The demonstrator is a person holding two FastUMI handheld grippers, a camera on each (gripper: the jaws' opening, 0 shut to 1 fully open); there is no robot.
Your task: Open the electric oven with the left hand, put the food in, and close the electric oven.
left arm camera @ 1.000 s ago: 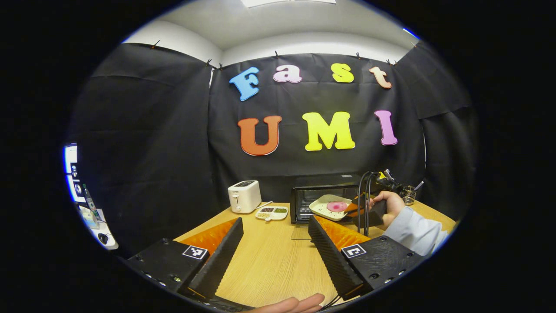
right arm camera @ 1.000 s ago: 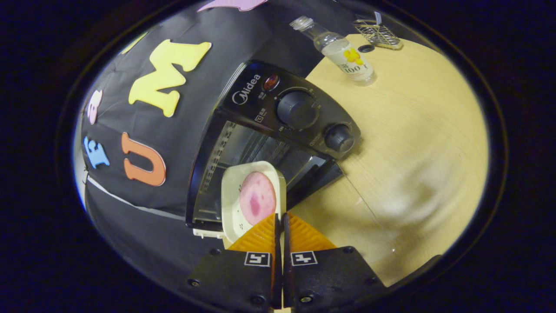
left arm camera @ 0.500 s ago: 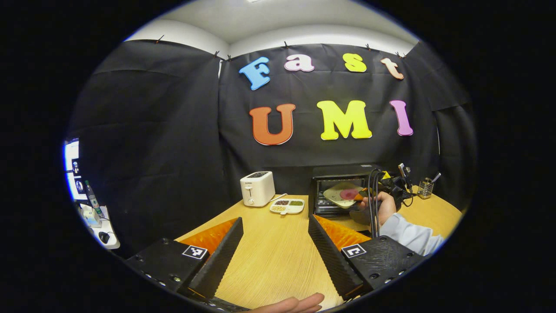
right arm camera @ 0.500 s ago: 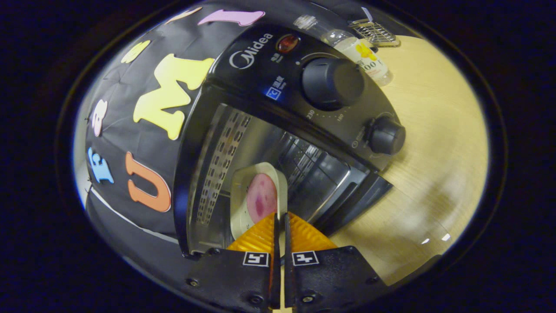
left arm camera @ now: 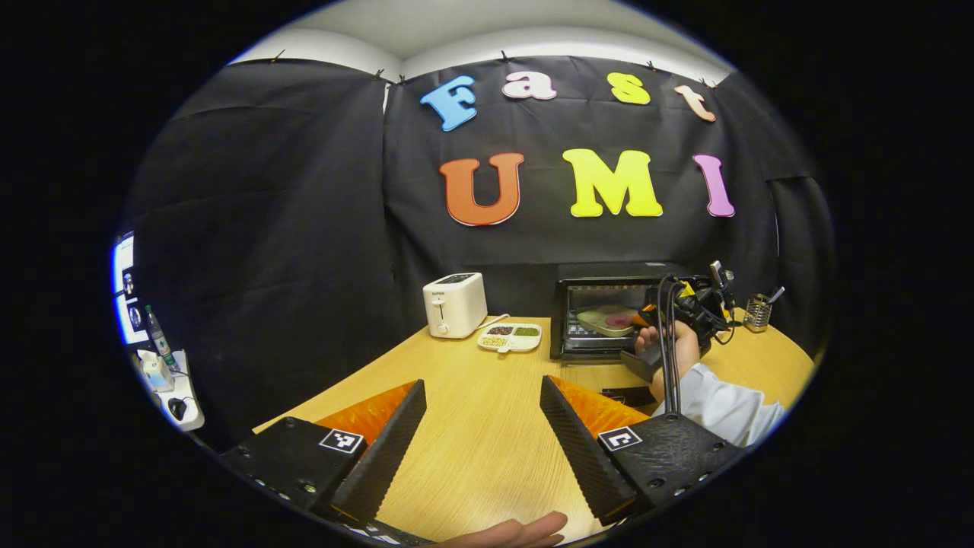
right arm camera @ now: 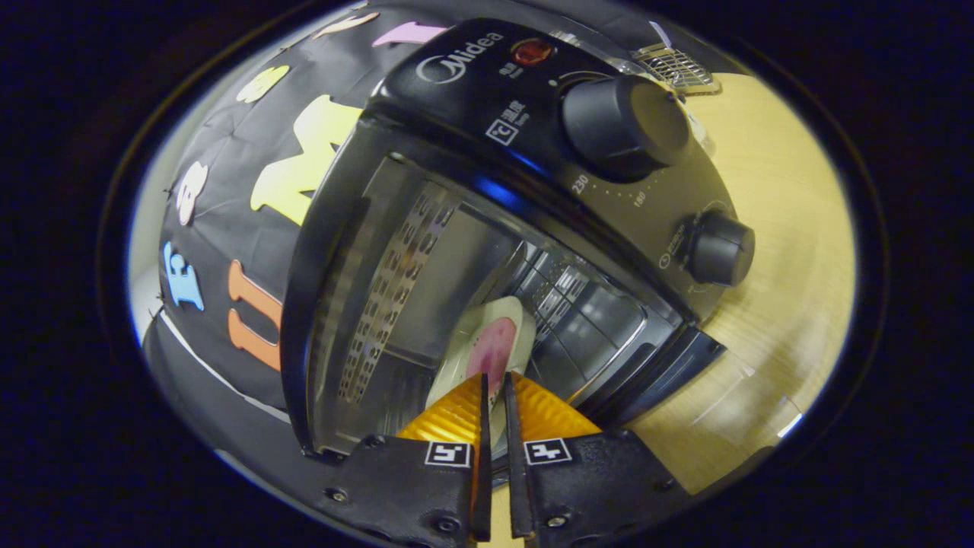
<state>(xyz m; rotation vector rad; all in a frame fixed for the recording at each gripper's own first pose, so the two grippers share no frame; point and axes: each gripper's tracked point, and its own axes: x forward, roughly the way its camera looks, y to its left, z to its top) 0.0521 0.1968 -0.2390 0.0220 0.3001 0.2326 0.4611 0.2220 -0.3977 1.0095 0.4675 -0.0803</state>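
The right tool (right arm camera: 493, 396) is clamped on the near rim of the plate (right arm camera: 487, 346) and has it inside the oven (right arm camera: 487, 190) mouth — the pink slice of food (right arm camera: 494, 348) rides on top, just past the tool tips. From the left gripper view the plate (left arm camera: 605, 320) sits within the oven (left arm camera: 609, 316) cavity, with the hand (left arm camera: 670, 346) at the door opening. The left tool (left arm camera: 483, 426) hangs well back from the oven over the table (left arm camera: 472, 449), fingers wide apart, holding nothing.

The risks, as I judge them: the plate looks tilted in the right gripper view, so letting go before it lies flat on the rack could tip it or slide the food off. Pulling out crooked could drag the plate along — or knock the lowered door.
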